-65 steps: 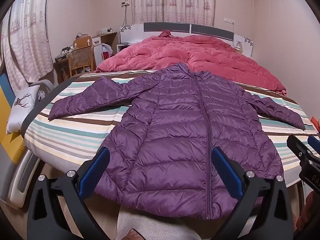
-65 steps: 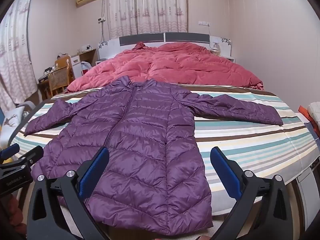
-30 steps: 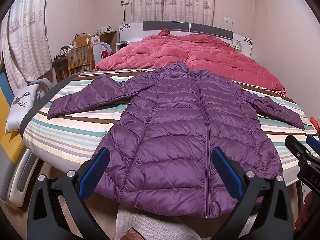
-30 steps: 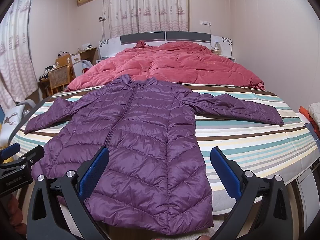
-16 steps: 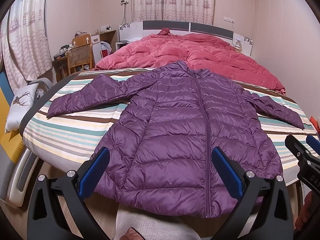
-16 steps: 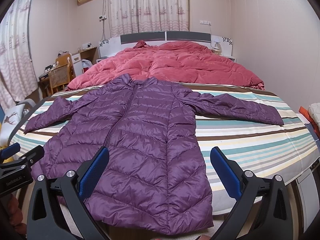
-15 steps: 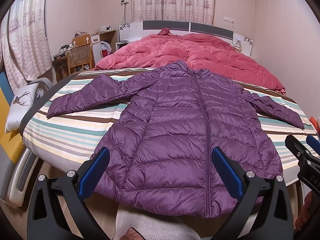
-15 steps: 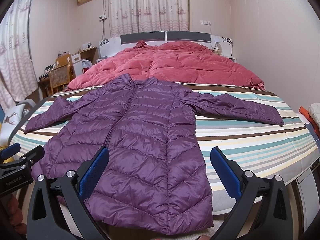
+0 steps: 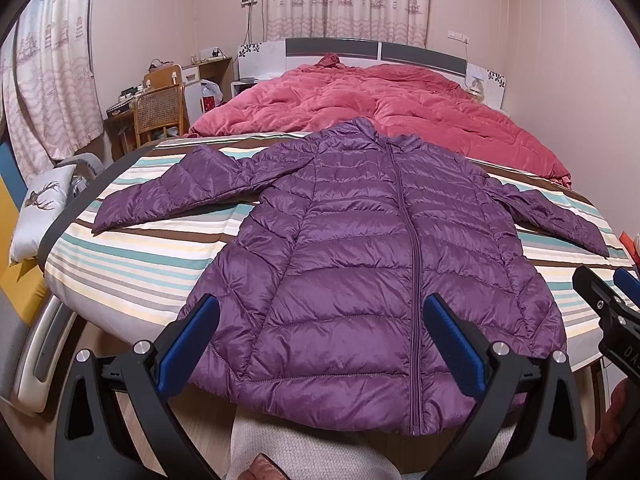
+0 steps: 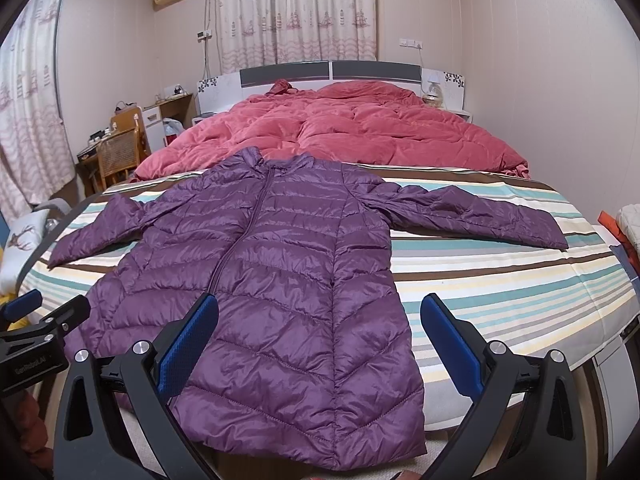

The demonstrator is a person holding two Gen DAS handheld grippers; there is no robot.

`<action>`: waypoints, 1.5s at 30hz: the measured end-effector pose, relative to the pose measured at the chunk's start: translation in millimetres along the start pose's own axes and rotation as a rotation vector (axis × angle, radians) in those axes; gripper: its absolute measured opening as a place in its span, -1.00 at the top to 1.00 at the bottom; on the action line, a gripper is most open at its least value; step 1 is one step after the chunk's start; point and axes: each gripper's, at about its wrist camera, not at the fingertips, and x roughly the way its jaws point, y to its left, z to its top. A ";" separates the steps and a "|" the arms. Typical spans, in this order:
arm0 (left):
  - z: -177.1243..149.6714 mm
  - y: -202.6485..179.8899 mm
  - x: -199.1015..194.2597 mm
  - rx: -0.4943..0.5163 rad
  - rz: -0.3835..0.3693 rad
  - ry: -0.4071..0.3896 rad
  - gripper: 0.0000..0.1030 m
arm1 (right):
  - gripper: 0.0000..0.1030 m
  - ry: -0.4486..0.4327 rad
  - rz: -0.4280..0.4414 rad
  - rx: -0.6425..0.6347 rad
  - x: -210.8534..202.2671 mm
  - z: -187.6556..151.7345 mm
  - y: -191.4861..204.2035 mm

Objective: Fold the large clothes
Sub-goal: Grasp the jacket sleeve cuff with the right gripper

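Observation:
A purple quilted puffer jacket (image 9: 360, 264) (image 10: 280, 280) lies flat and zipped on the striped bed cover (image 9: 152, 256) (image 10: 500, 280), both sleeves spread sideways, its hem hanging over the near bed edge. My left gripper (image 9: 320, 324) hovers open above the hem near the jacket's left half, nothing between its blue pads (image 9: 188, 344). My right gripper (image 10: 318, 324) is open too, held over the jacket's right half and hem. Each gripper shows at the edge of the other's view: the right gripper (image 9: 612, 316), the left gripper (image 10: 36, 328).
A red duvet (image 9: 380, 108) (image 10: 360, 132) is heaped on the far half of the bed before the headboard (image 10: 332, 72). A wicker chair (image 9: 158, 114) and a cluttered desk stand at left. A deer-print cushion (image 9: 36, 208) rests by the bed's left corner. A person's leg (image 9: 304, 452) is below the hem.
Almost nothing differs: both grippers stay open and hover in the same spot, with only a slight drift of the views. The jacket lies unmoved.

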 end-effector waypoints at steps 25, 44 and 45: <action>35.6 24.2 98.8 -0.048 -0.020 0.109 -0.97 | -0.94 0.160 0.073 0.247 89.8 19.5 -112.0; 72.1 62.3 188.3 -0.086 0.139 0.110 -0.97 | -0.44 0.159 -0.134 0.793 195.9 26.2 -323.1; 72.0 63.8 191.5 -0.089 0.143 0.111 -0.97 | -0.36 0.153 -0.137 0.823 200.7 25.8 -332.5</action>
